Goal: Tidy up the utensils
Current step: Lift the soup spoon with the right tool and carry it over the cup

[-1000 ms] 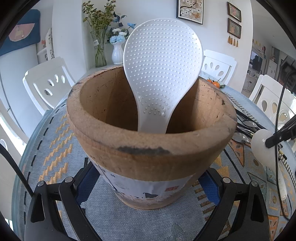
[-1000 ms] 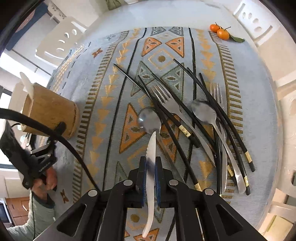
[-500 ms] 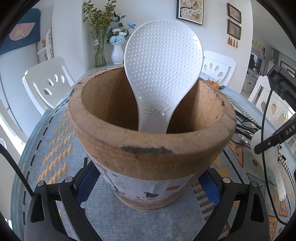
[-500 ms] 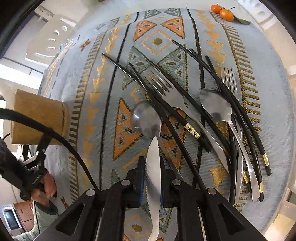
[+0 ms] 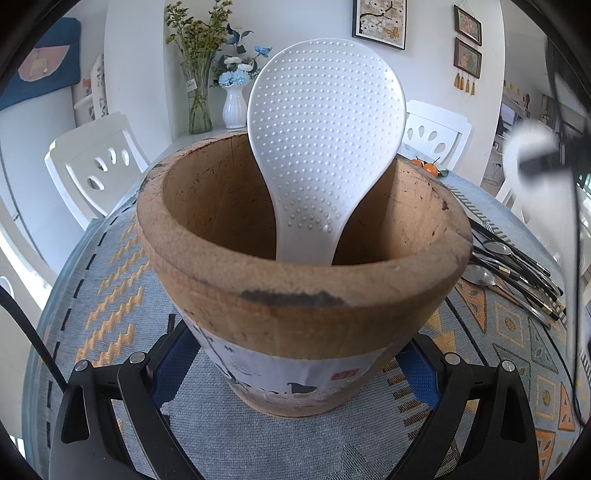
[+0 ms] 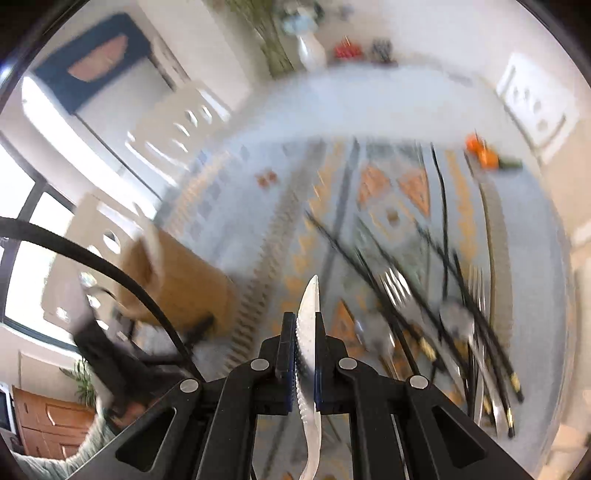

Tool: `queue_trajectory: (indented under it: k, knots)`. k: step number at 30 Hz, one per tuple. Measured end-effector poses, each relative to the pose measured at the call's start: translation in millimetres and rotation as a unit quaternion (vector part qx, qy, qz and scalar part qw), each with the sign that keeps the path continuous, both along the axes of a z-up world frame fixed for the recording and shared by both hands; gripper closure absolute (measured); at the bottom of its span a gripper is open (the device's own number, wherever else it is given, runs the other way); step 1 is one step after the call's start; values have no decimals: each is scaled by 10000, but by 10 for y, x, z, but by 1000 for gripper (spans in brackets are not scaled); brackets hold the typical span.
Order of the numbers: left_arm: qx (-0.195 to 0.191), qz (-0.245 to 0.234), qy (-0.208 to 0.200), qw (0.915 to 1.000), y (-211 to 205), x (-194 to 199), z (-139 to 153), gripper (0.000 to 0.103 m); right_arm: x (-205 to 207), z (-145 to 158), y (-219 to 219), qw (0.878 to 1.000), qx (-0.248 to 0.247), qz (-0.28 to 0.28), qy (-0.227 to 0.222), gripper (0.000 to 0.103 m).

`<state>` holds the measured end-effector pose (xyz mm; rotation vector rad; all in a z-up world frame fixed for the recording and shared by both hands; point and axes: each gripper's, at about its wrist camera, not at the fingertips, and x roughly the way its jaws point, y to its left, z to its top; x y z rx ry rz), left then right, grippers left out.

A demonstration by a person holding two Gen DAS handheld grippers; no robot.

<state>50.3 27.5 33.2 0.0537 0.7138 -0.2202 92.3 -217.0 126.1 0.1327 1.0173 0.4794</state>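
Since a sec ago the right gripper [image 6: 306,363], pads clamped on a white rice paddle [image 6: 309,354] held edge-on, has lifted it off the tablecloth [image 6: 280,236]; view now blurred. Forks, spoons & black chopsticks [image 6: 436,325] lie piled to its right. Left gripper [image 5: 291,373] hasn't moved, pads against the wooden pot [image 5: 299,295] w/ another paddle [image 5: 325,140] upright inside.

The setting was a home dining room. A round table [image 5: 92,295] carried a patterned cloth, with white chairs [image 5: 92,162] at 10 and 2 o'clock. Flower vases [image 5: 234,107] stood at 11 o'clock; framed pictures [image 5: 380,18] hung at 12 o'clock.
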Motion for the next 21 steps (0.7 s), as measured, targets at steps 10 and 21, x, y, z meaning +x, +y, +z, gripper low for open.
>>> queue_trajectory:
  k: [10,21]
  knots:
    - [-2,-3,1,10000,1,1,-3,6,-182,849,546,9749,868,14,-2052,96]
    - [-48,-13,19,10000,12,13,-6,6,-224,1055,804,9486,1618,-146,-2716,96]
